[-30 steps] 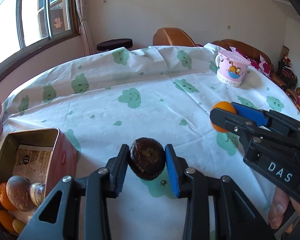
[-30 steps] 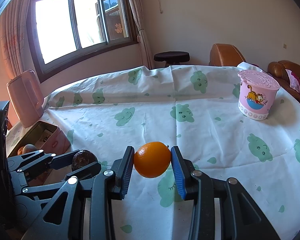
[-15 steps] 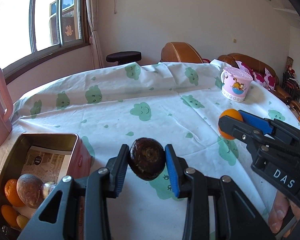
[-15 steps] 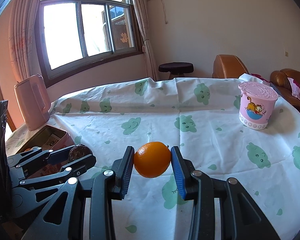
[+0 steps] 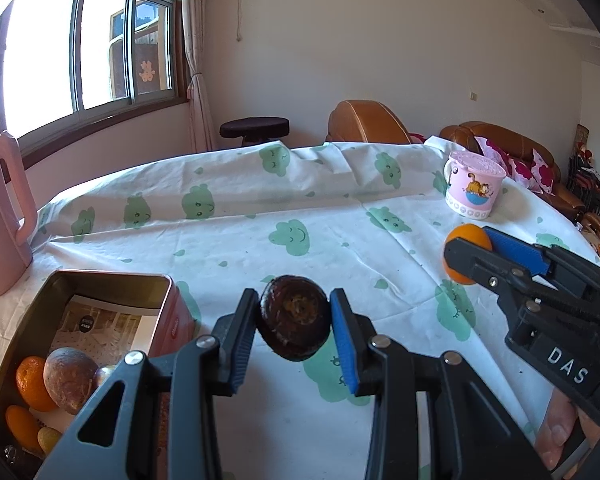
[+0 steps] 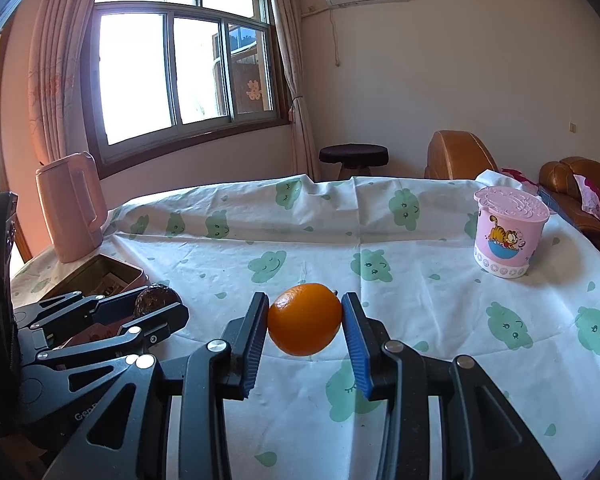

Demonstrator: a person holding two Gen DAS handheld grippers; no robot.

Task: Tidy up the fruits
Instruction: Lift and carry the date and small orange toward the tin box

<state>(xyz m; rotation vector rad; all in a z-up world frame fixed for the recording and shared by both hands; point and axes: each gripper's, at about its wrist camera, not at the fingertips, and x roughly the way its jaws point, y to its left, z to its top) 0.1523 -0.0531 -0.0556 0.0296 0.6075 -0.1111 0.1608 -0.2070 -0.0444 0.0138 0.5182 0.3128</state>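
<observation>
The left gripper point(image 5: 294, 330) fingers squeeze a dark brown fruit point(image 5: 294, 326); the right gripper point(image 6: 305, 320) fingers squeeze an orange point(image 6: 305, 319).

White green-cloud tablecloth point(image 5: 260, 240), pink tin point(image 5: 168, 312), orange fruit point(image 6: 305, 319)

We see a white cloth point(image 5: 236, 240) printed with green clouds covering the counter. On it stand a pink jug point(image 6: 70, 212) at the left edge and a pink lidded cup point(image 6: 508, 232) with a cartoon cat at the right. Beyond are a dark stool point(image 6: 354, 156), brown sofas point(image 5: 496, 140) and a window point(image 6: 172, 76).
</observation>
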